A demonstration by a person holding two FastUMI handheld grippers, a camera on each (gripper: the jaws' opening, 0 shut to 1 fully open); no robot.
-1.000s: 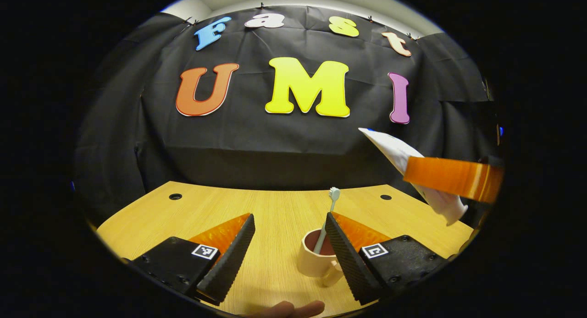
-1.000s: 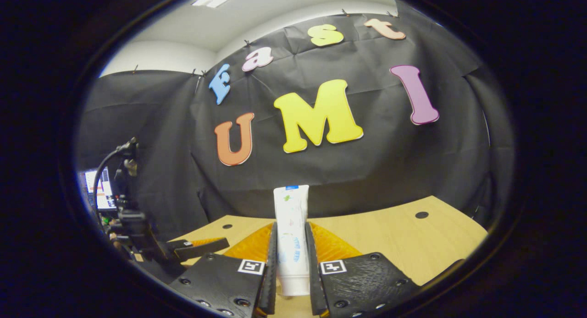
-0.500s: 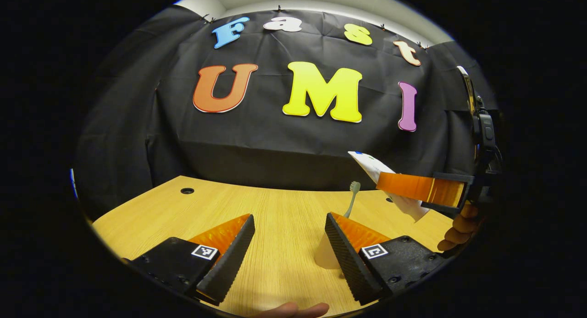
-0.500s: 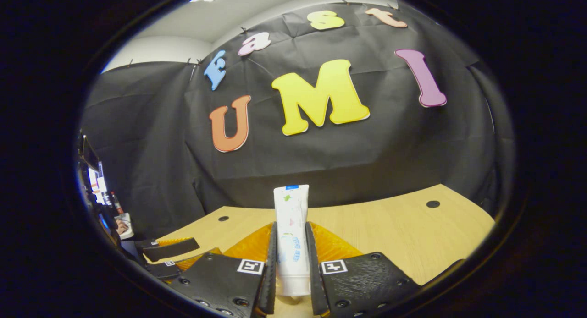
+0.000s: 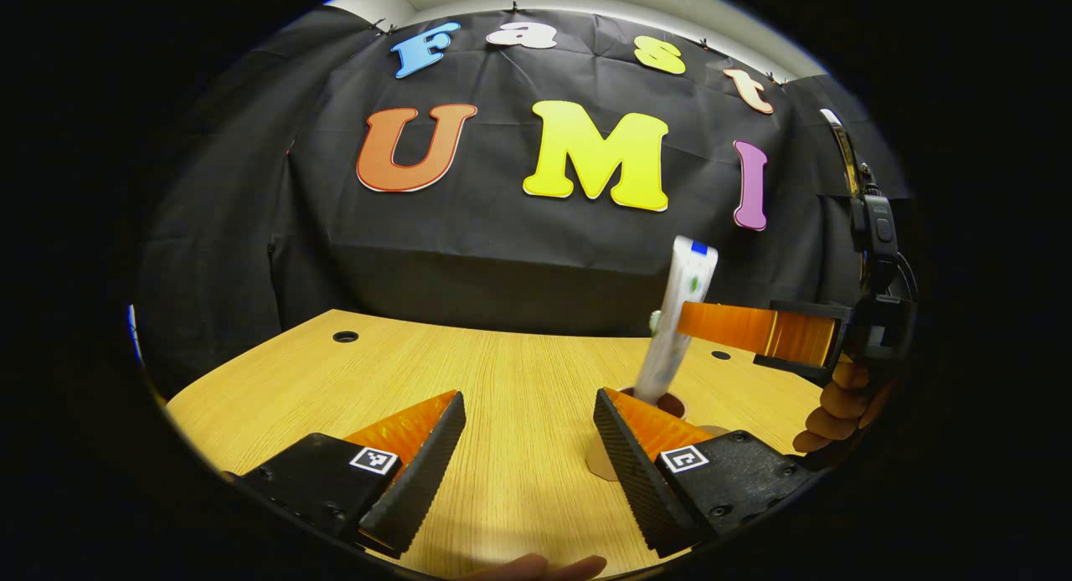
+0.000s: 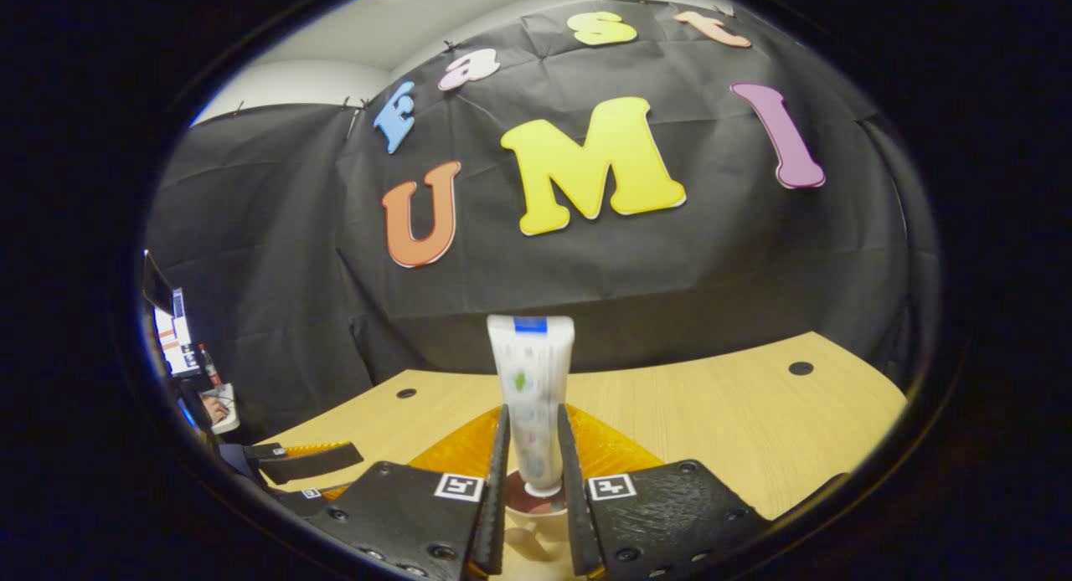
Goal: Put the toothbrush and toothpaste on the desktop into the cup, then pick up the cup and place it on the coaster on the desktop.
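Right gripper (image 6: 533, 489) clamped on toothpaste tube (image 6: 531, 397), upright, cap end just above or entering cup (image 6: 528, 522). Left gripper (image 5: 528, 447) jaws apart, empty, beside cup (image 5: 662, 409) on worktop (image 5: 502, 380); toothbrush head (image 5: 655, 321) probably behind tube.

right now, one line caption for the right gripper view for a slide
Right gripper lowers the toothpaste tube cap-down into the cup on the wooden desk.
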